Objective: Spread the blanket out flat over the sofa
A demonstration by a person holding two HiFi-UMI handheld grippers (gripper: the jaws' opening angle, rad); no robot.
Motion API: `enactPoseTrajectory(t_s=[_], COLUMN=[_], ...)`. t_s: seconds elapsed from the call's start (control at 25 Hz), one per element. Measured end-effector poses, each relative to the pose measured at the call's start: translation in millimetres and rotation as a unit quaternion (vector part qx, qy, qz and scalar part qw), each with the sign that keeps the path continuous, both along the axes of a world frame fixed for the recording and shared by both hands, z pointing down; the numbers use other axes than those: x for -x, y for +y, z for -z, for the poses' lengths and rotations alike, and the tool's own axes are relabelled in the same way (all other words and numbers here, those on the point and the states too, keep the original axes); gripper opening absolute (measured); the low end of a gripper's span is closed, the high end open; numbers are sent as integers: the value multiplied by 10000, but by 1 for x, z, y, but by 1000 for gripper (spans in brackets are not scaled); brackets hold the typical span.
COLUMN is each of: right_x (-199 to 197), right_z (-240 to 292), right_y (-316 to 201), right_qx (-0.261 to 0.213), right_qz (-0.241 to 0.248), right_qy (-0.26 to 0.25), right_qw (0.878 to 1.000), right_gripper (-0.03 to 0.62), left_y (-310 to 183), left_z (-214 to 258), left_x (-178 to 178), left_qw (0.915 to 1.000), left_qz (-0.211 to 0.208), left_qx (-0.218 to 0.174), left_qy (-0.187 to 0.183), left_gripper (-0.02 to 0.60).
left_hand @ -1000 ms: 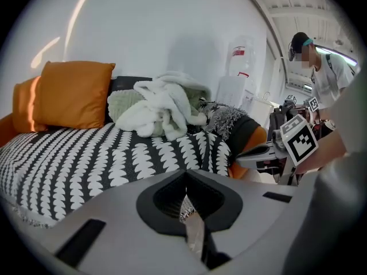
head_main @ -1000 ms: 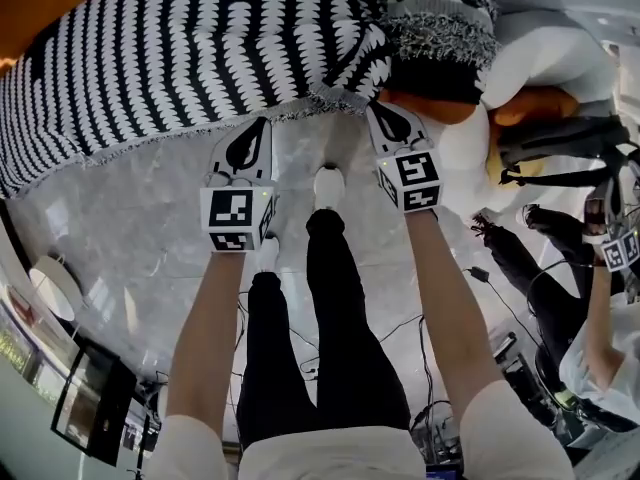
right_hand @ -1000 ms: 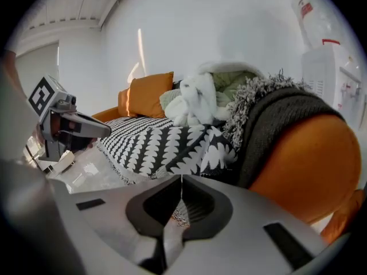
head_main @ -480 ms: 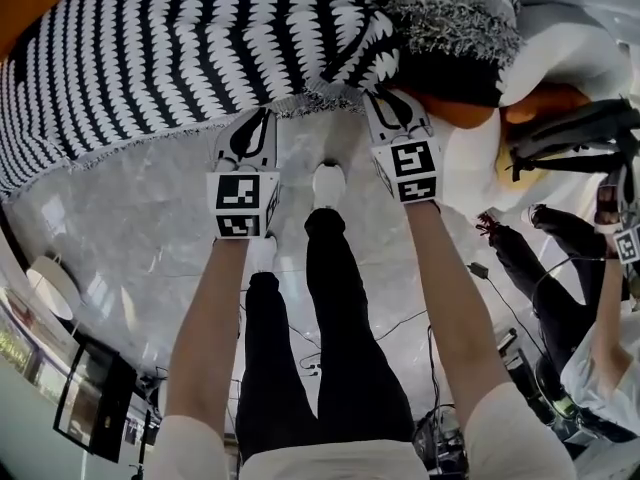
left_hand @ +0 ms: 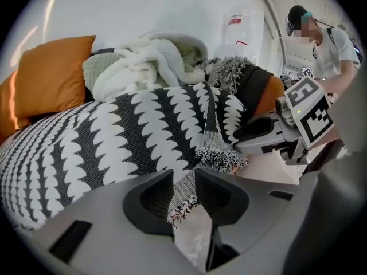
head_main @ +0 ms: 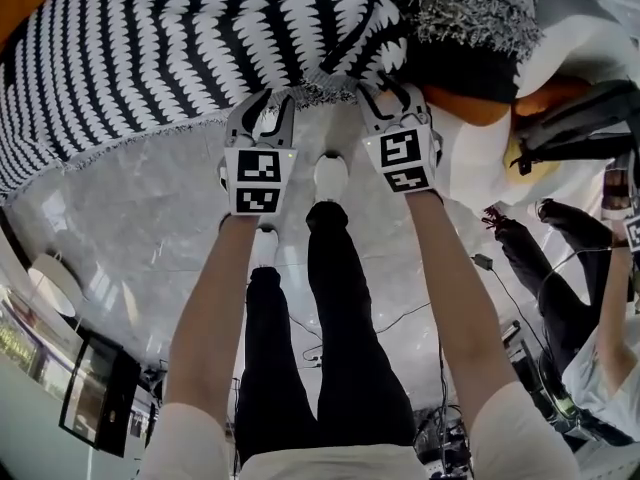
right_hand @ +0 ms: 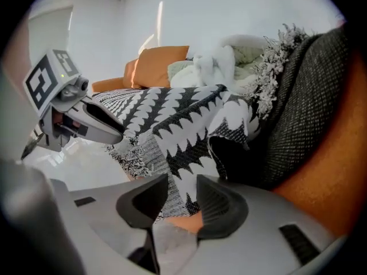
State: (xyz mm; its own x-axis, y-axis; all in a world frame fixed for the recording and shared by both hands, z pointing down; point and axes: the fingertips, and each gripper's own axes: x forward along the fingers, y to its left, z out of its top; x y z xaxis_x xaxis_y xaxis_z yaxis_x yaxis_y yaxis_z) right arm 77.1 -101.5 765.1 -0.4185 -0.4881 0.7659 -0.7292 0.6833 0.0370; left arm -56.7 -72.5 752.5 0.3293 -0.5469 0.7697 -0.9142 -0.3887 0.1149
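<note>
Blanket: the black and white blanket (head_main: 190,48) is lying over the seat of the sofa (right_hand: 324,182). Its fringed edge is hanging down over the sofa's front edge, toward the floor (head_main: 130,218).
Blanket corner: near the sofa's right end, the blanket is lying bunched and folded, not flat.
Left gripper: the left gripper (head_main: 268,108) is pointing down at the hanging edge of the blanket, at the front of the sofa.
Left jaws: the jaws have just been opening and are now standing apart. A strip of the fringed edge is hanging loose between them, and the pads are not squeezing it.
Right gripper: the right gripper (head_main: 390,96) is pointing at the same edge, near the left gripper and closer to the sofa's right end.
Right jaws: these jaws have just been opening too and are standing wide apart. The blanket is lying between them, but nothing is being pinched.
Grey throw: a dark grey throw (right_hand: 309,96) with a shaggy fringe is lying at the sofa's right end, touching the blanket.
White blanket: a fluffy white blanket (left_hand: 137,67) is sitting in a heap at the back of the sofa.
Pillow: an orange pillow (left_hand: 54,73) is leaning at the sofa's back, beside the fluffy heap.
Person: the person is standing just in front of the sofa in black trousers (head_main: 335,318) and white shoes (head_main: 330,176).
Other person: another person (left_hand: 330,44) is standing off to the right.
</note>
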Motion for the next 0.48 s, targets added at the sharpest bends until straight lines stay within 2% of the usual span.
enactPoseTrajectory(t_s=[0.36,0.4,0.48], right_x=[1,0,-1], right_z=[-2,-3,-4], right_y=[-1,-2,-3], right_qx=[-133,-139,-145], right_qz=[65,59,16], right_qy=[121,110,89], right_qw=[9998,9998,9999], right_gripper=[158,148,66], left_y=[-4,-4,-6], left_z=[-16,-16,-18], left_x=[0,0,2], left_qw=[9990,9989,9989], left_qz=[-67,-68,-52], left_qx=[-68,-80,-78], left_qy=[-446,-455,-468], left_gripper=[112,110,101])
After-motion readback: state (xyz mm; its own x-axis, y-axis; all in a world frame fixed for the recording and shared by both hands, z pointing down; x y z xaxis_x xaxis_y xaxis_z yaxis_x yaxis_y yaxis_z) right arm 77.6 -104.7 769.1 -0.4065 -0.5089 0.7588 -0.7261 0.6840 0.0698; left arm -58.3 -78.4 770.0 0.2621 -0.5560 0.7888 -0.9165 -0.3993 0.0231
